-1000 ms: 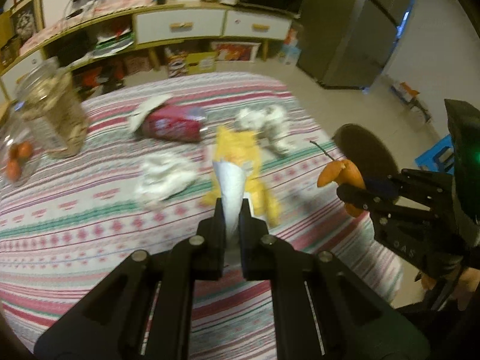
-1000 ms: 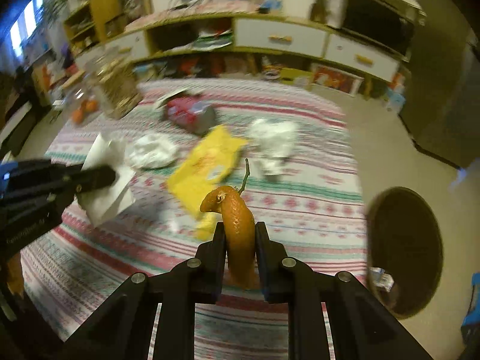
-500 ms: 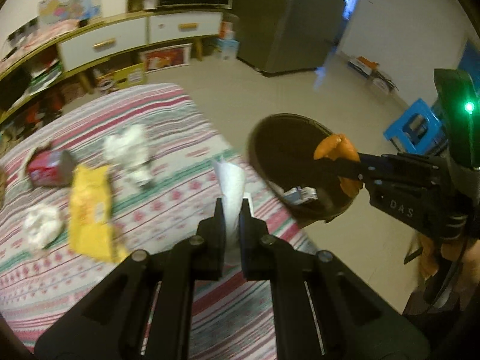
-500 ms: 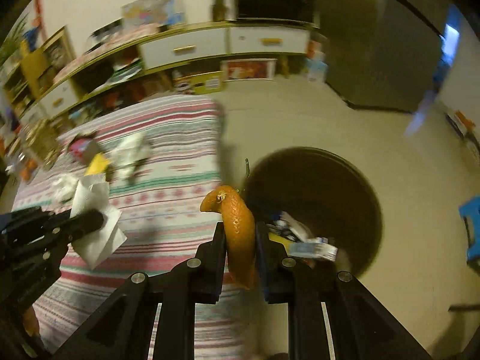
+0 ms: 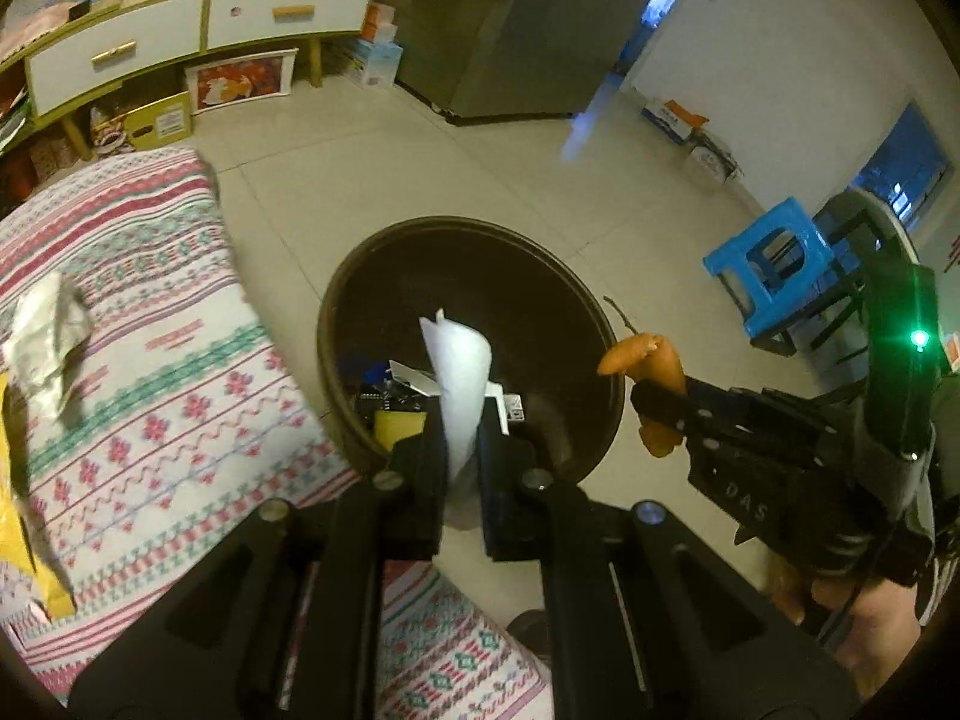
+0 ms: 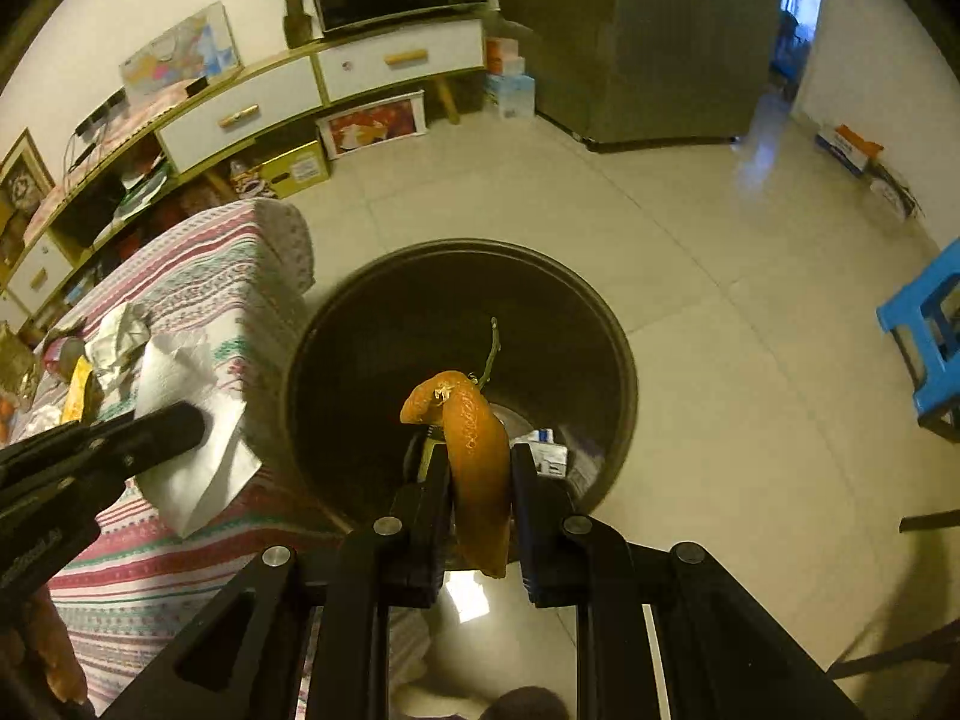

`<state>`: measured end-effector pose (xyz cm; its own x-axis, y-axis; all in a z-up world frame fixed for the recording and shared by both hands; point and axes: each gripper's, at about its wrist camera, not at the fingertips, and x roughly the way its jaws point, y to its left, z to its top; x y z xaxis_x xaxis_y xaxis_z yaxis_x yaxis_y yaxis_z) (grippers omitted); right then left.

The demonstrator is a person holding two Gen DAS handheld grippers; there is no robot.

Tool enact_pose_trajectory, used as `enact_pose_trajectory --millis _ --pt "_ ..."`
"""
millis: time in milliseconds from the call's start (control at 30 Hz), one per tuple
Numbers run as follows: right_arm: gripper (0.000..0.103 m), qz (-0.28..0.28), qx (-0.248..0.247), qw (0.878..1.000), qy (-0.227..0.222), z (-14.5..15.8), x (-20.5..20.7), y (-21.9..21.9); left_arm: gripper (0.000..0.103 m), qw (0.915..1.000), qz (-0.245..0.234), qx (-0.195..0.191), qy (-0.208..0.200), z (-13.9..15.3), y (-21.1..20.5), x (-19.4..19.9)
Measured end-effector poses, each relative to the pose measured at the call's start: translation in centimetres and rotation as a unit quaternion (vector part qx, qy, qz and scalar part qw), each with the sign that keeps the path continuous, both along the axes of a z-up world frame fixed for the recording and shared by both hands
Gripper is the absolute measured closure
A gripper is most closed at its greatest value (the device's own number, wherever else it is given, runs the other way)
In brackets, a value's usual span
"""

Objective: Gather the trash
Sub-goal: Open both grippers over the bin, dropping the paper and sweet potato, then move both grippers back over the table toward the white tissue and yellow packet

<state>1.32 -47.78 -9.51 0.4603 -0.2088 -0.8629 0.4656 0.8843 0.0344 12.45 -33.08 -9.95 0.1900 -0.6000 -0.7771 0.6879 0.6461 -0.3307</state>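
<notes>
My left gripper (image 5: 462, 438) is shut on a white paper tissue (image 5: 459, 372) and holds it over the near rim of a round dark trash bin (image 5: 576, 312) on the floor. My right gripper (image 6: 480, 468) is shut on an orange peel (image 6: 474, 444) with a thin stem, held above the bin (image 6: 360, 324). The peel (image 5: 651, 360) and right gripper (image 5: 660, 408) also show in the left wrist view, at the bin's right rim. The left gripper (image 6: 192, 426) with the tissue (image 6: 186, 480) shows in the right wrist view. Some trash lies in the bin.
A table with a striped cloth (image 5: 150, 372) stands left of the bin, with a crumpled silver wrapper (image 5: 51, 330) and a yellow packet (image 5: 18, 528) on it. A blue stool (image 5: 774, 264) stands at the right. A cabinet (image 6: 336, 78) and a fridge (image 6: 648, 30) stand behind.
Both grippers have swung right from over the table to the trash bin, each still holding its item. The bin now sits directly beneath them.
</notes>
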Motion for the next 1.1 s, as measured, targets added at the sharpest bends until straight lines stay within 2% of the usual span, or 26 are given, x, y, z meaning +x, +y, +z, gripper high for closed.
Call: enact_pose_trajectory --millis 67,133,200,333,733,800,833,867,1000,1100 --pt "0.084 -0.001 0.002 1.0 0.004 -0.3 -0.1 -0.2 0.079 0.9999 -0.013 0.003 0.0 -0.2 -0.6 -0.2" --pt "0.084 -0.002 0.002 1.0 0.007 -0.6 -0.1 -0.3 0.038 0.9997 -0.012 0.014 -0.019 0.0 -0.6 -0.4" --pt "0.084 -0.004 0.004 1.0 0.008 -0.7 -0.1 -0.5 0.025 0.999 -0.001 0.016 -0.042 0.5 -0.3 -0.5" --pt "0.084 -0.012 0.007 1.0 0.007 -0.8 0.0 -0.8 0.024 0.9987 0.01 0.024 -0.044 1.1 0.9 0.1" --pt "0.081 -0.022 -0.008 1.0 0.011 -1.2 1.5 -0.8 0.021 0.9919 0.048 0.071 -0.094 2.2 7.9 -0.8" --pt "0.068 -0.026 -0.009 1.0 0.012 -1.1 1.6 -0.8 0.02 0.991 0.054 0.074 -0.098 2.6 9.2 -0.7" --pt "0.052 -0.031 -0.011 0.999 0.007 -0.9 1.5 -0.8 0.019 0.9904 0.058 0.075 -0.101 2.8 9.9 -0.7" --pt "0.039 -0.033 -0.012 0.999 0.001 -0.7 1.4 -0.7 0.018 0.9898 0.062 0.075 -0.104 3.0 10.6 -0.9" --pt "0.036 -0.03 -0.021 0.999 -0.013 0.4 1.4 -0.2 0.007 0.987 0.077 0.083 -0.114 3.8 13.6 -0.7" --pt "0.034 -0.025 -0.027 0.999 -0.018 1.0 1.4 0.5 0.007 0.9835 0.088 0.091 -0.129 4.3 15.7 -0.3"
